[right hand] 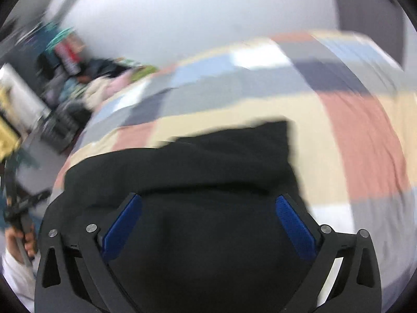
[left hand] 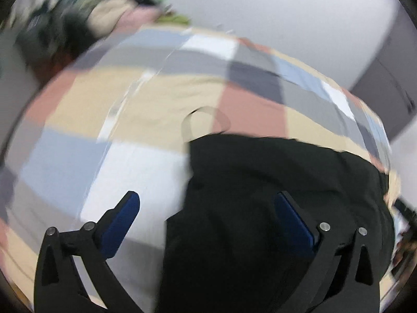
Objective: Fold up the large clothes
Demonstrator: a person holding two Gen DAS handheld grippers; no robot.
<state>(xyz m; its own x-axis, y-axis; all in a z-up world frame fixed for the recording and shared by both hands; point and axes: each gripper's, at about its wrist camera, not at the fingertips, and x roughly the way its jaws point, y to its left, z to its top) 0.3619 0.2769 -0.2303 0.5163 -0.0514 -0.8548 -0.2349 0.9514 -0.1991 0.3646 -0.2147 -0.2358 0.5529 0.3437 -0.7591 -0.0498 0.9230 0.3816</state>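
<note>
A black garment [left hand: 260, 195] lies on a bed with a patchwork cover [left hand: 125, 104] of beige, pink, grey and blue squares. In the left wrist view my left gripper [left hand: 208, 198] is open above the garment's left edge, one blue pad [left hand: 122, 221] over the cover and the other over the black cloth. The right wrist view shows the same garment [right hand: 208, 167] folded over on itself, with my right gripper [right hand: 208, 200] open above it and nothing pinched between its pads. Both views are blurred.
A heap of mixed clothes [left hand: 104, 15] sits beyond the bed's far left corner, also seen as a clothes pile [right hand: 99, 83] in the right wrist view. A white wall [left hand: 286, 7] runs behind the bed. A hand [right hand: 20, 240] holding a gripper handle shows at the left.
</note>
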